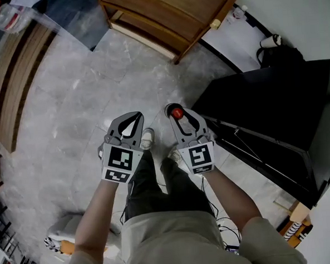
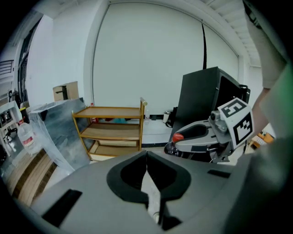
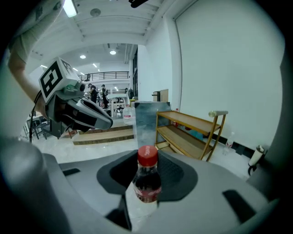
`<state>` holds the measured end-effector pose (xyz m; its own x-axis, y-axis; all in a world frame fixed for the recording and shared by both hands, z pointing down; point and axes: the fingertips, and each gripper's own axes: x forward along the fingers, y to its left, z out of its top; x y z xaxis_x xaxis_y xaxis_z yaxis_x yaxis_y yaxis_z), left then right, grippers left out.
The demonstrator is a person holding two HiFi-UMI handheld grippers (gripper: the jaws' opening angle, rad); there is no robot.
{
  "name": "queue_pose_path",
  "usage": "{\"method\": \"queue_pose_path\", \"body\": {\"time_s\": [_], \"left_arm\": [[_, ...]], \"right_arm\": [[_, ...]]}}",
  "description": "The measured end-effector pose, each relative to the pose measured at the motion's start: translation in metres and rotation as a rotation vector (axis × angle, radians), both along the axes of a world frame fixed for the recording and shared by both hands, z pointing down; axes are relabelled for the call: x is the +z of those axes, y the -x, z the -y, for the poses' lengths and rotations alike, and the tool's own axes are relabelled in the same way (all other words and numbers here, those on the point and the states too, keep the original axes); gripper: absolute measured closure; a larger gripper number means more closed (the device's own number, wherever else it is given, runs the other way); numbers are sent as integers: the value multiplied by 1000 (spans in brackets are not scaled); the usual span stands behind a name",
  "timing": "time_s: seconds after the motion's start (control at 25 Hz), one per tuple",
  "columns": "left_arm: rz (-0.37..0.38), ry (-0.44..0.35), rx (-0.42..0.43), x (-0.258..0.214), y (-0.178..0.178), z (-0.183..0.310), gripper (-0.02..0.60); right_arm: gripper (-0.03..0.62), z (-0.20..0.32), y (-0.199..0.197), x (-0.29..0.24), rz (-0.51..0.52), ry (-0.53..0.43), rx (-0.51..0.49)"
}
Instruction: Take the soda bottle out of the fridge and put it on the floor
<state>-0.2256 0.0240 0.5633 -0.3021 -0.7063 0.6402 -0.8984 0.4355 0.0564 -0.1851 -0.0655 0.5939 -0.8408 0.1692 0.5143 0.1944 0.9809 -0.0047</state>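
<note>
A: Between the jaws of the right tool [image 1: 178, 112], the soda bottle [image 3: 146, 185] is clamped near its red cap [image 3: 147, 154], above the floor [image 1: 68, 106], left of the black fridge [image 1: 276, 122].
B: Risks?
A: It may swing or slip from that high grip, then topple on landing. The left tool [image 2: 147, 155] is clenched, empty, so it can't steady it.
B: Contents?
A: Dark soda, capped; the fridge's inside isn't visible.

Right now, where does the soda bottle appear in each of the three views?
Head view: soda bottle at centre, red cap up, in the right gripper.
Left gripper view: soda bottle right of centre.
Right gripper view: soda bottle at bottom centre.
Shared landmark: wooden shelf.
</note>
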Motion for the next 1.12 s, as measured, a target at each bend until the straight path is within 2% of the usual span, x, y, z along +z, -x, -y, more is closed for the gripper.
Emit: {"method": "queue_pose_path", "body": {"time_s": [0.44,0.68,1.12], "left_arm": [[-146,43,-35,175,-5,-6,575],[-150,104,6,275,-4,-19,574],[-233,116,-22,419,-20,-25,574]], "right_arm": [[484,4,3,168,-88,11,59],[484,-4,4,260,-141,3,75],[484,-20,-13,412,-245,10,36]]}}
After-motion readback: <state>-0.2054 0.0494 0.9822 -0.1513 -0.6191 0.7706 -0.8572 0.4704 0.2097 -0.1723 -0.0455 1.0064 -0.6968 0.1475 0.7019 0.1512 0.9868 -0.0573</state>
